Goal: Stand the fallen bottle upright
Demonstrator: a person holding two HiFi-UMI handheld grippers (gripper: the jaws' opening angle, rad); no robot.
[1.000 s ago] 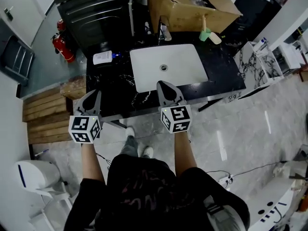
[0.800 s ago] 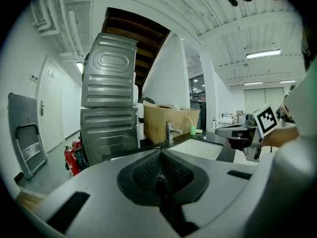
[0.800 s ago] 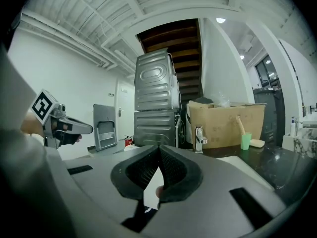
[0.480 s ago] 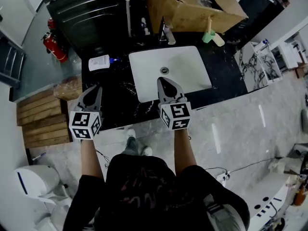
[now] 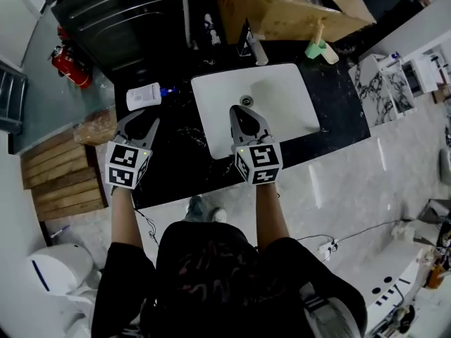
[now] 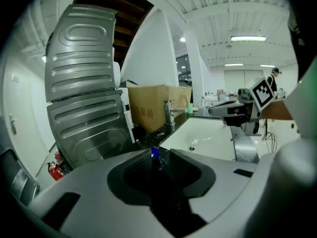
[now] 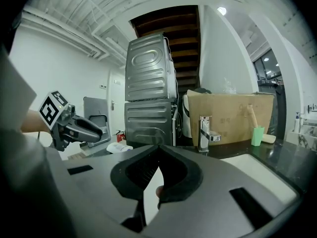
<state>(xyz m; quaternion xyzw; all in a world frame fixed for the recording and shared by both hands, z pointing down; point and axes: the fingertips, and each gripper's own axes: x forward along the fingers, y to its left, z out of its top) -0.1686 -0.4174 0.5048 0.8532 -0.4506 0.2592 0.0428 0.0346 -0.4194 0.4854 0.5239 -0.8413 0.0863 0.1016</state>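
In the head view the white bottle [image 5: 143, 96] lies on its side on the black counter [image 5: 176, 157], just ahead of the left gripper [image 5: 143, 123]. It is probably light, smooth plastic and best pinched across its body. In the left gripper view the jaws are opening with nothing between them and the blue cap [image 6: 155, 152] ahead, while in the right gripper view the right gripper [image 7: 159, 150] has its jaws together, empty.

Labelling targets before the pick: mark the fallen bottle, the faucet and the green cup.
fallen bottle [image 5: 143, 96], head view, middle of its white body.
faucet [image 7: 203, 134], right gripper view, its upright chrome column.
green cup [image 7: 256, 136], right gripper view, its side wall.
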